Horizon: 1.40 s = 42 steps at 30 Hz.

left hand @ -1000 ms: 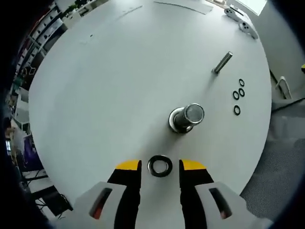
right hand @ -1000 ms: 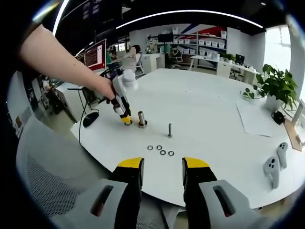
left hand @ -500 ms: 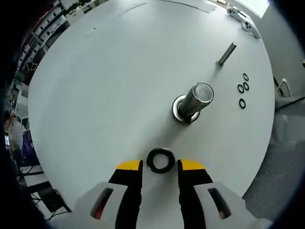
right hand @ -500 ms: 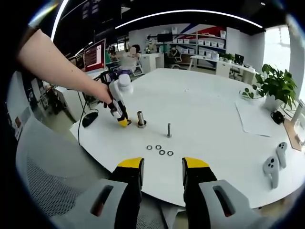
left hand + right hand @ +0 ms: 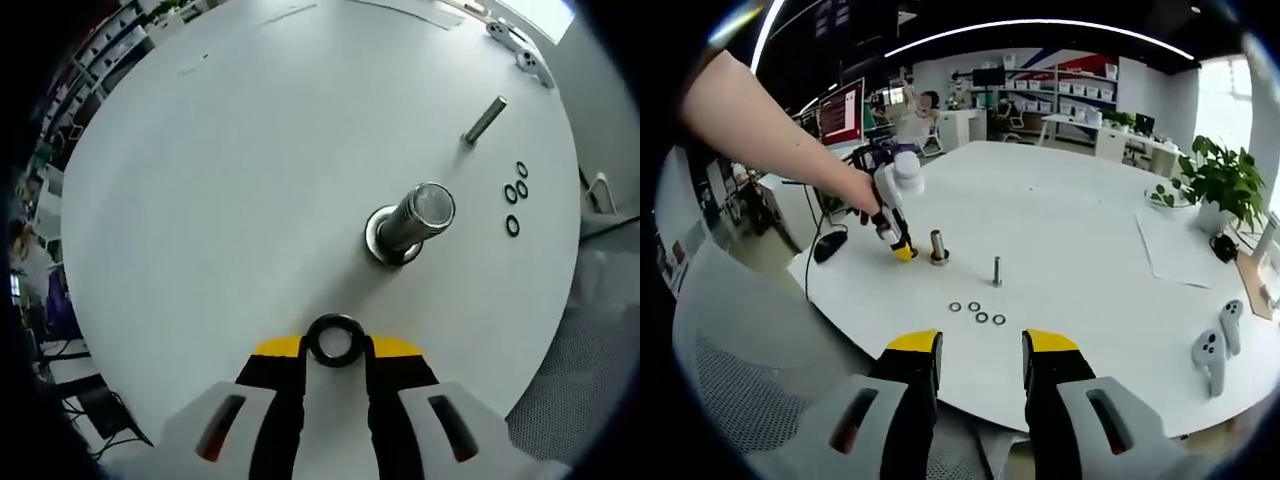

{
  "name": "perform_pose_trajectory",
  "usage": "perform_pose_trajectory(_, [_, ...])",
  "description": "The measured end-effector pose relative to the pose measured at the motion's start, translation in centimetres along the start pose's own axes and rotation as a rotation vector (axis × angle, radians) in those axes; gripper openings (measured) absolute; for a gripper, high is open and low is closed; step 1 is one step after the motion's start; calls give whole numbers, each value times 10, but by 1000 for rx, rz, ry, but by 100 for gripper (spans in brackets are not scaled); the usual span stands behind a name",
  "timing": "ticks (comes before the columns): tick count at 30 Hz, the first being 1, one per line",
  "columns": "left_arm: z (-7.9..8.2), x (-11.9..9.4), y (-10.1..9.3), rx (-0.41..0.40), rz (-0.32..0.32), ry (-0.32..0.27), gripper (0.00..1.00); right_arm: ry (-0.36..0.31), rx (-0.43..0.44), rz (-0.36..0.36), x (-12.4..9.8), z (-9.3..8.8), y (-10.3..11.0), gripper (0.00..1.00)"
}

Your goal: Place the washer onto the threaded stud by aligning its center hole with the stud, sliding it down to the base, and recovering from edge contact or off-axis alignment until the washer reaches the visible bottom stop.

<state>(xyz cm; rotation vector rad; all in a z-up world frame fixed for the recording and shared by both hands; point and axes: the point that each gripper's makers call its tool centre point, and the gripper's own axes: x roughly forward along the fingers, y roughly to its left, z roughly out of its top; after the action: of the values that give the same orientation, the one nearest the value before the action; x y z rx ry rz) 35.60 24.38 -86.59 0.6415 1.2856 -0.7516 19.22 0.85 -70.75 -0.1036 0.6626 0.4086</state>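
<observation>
A black washer sits between the yellow tips of my left gripper, whose jaws press its two sides just above the white table. The thick metal stud stands on its round base a short way ahead and to the right. In the right gripper view the left gripper, held by a person's hand, is low beside the stud. My right gripper hangs open off the table's near edge, with nothing between its jaws.
A thin bolt stands past the stud, with several small black rings near it; both also show as bolt and rings. Two controllers, a paper sheet and a plant lie right. A mesh chair stands below left.
My left gripper's jaws have closed in from either side of the washer until they touch it. The left view has shifted slightly toward the washer. The right gripper has stayed put.
</observation>
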Motion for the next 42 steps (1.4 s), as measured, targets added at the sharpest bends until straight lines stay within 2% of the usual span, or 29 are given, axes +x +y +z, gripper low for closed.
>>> perform_pose_trajectory(6, [-7,-5,-24,15,-4,4,20,0,-1,8,0,0,1,34])
perform_pose_trajectory(12, [-11,-8,-38,14,-9,15,21,0,-8,21,0,0,4,34])
perform_pose_trajectory(19, [-11,-10,-39,-37,-6,19,23,2,-21,31,1,0,6,34])
perform_pose_trajectory(29, [-11,-11,-38,-34,-2,20,21,4,-27,40,2,0,8,34])
perform_pose_trajectory(36, [-11,-12,-39,-35,0,42,20,2,-24,45,2,0,9,34])
perform_pose_trajectory(42, [-12,-13,-37,-40,-6,17,19,3,-25,46,2,0,9,34])
